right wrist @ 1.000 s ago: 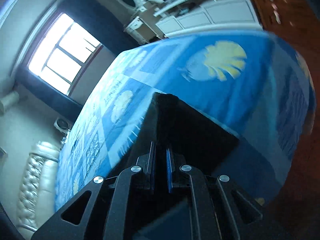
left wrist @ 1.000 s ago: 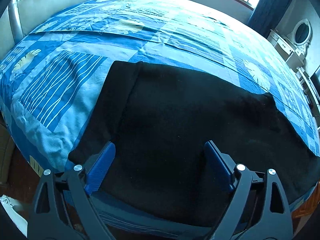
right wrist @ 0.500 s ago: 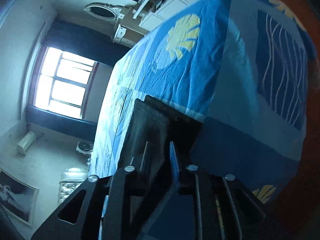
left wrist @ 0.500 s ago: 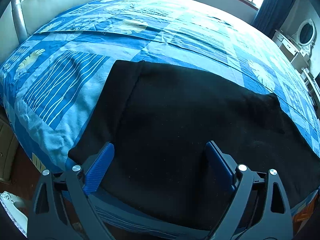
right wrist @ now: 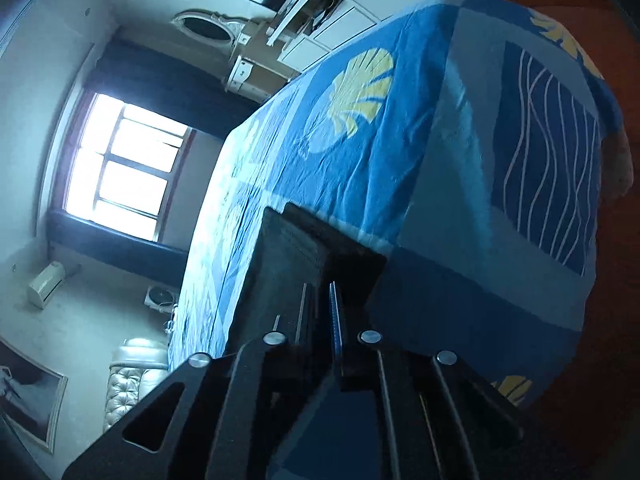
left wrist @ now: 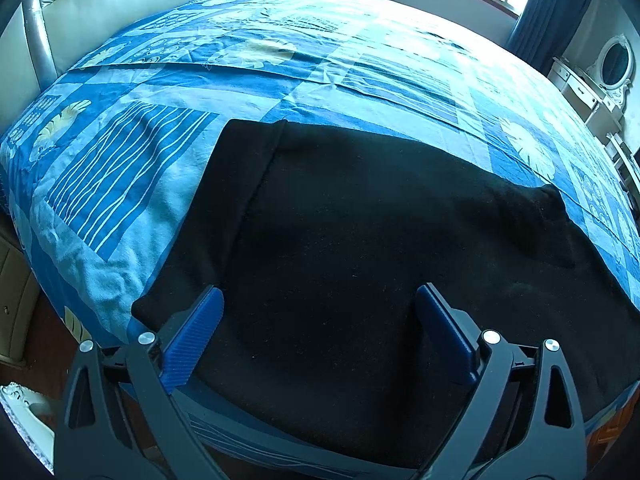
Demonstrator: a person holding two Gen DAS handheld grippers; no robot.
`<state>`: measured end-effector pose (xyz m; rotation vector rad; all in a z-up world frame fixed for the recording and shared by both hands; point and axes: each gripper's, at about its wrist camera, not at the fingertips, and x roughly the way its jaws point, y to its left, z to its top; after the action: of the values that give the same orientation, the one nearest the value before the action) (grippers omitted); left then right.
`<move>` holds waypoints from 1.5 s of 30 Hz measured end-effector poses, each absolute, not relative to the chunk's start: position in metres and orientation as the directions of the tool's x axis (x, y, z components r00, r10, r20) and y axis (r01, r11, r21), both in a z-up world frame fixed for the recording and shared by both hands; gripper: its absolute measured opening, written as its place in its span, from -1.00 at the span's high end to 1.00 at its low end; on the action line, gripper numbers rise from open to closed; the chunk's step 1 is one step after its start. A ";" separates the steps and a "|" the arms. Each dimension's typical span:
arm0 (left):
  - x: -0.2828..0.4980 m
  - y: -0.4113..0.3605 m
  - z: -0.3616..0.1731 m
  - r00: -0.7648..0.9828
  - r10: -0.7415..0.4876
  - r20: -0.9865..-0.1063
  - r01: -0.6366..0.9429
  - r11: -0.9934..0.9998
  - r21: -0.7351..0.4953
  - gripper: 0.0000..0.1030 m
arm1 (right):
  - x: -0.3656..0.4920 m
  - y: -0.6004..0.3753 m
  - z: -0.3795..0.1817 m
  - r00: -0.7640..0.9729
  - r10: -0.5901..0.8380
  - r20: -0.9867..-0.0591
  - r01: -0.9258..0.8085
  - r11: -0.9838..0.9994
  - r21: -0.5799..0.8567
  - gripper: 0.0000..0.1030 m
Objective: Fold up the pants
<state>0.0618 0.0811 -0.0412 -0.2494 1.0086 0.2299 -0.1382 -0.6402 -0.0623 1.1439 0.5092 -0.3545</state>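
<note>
Black pants [left wrist: 360, 232] lie spread flat on a blue patterned bedsheet [left wrist: 120, 168] near the bed's front edge, the waistband end at the left. My left gripper [left wrist: 318, 300] is open and empty, hovering just above the pants' near edge. In the right wrist view my right gripper [right wrist: 320, 300] is shut on the black pants [right wrist: 304, 248], pinching the leg end at the bed's edge; the view is strongly tilted.
A padded silver headboard [left wrist: 100, 4] stands at the back left. A white dresser with an oval mirror [left wrist: 612, 68] stands at the right, by a window with dark curtains [right wrist: 116, 172]. Wooden floor [right wrist: 600, 20] lies beyond the bed's corner.
My right gripper has rolled and swung, still shut on the pant leg end. My left gripper stayed open and drew back slightly from the pants.
</note>
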 end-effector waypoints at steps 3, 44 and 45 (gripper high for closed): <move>0.062 0.081 -0.042 0.514 0.075 -0.854 -0.305 0.947 -0.100 -0.88 | -0.138 -0.643 -0.068 0.843 0.003 -0.538 0.505 0.343 0.792 0.60; 0.063 0.078 -0.045 0.523 0.072 -0.849 -0.276 0.957 -0.089 -0.95 | -0.041 -0.652 -0.061 0.591 0.295 -0.751 0.397 0.703 0.589 0.64; 0.063 0.078 -0.045 0.525 0.071 -0.848 -0.274 0.958 -0.089 -0.95 | -0.041 -0.648 -0.058 0.578 0.279 -0.767 0.403 0.719 0.566 0.65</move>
<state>0.0628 0.0778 -0.0446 -0.2225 0.9992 0.2084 -0.0406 -0.6477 -0.0580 0.7973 0.9795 -0.0823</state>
